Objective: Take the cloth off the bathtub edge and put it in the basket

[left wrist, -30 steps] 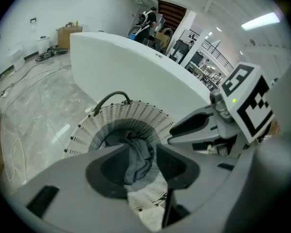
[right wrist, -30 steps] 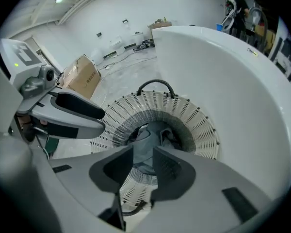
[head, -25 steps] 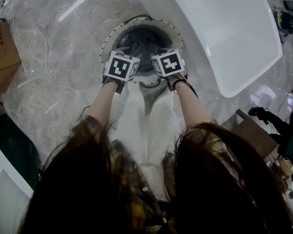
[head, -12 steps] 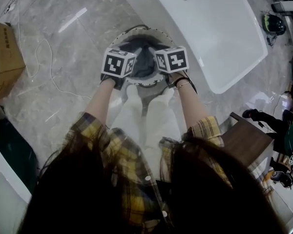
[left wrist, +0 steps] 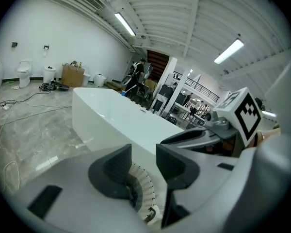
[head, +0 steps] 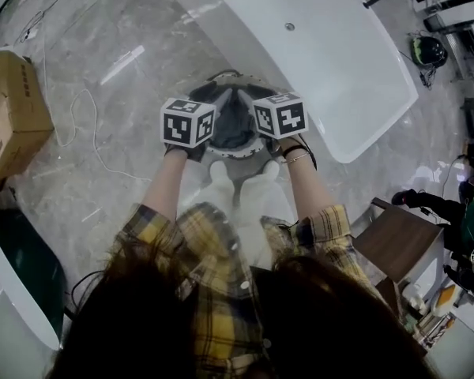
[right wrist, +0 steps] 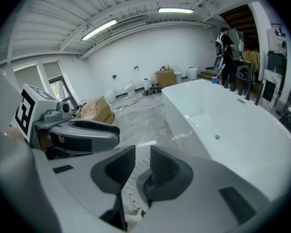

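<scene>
Against the marble floor the white bathtub takes most of the view, and the part of its edge that shows carries no cloth. Just beside it stands the round basket, close enough that the way from edge to basket is short. The dark cloth lies inside the basket, so I judge the task nearly done. The left gripper and the right gripper hang side by side over the basket mouth, from where a cloth falls straight in. The left jaws stand apart and empty. The right jaws have just been closing a little, with nothing between them.
</scene>
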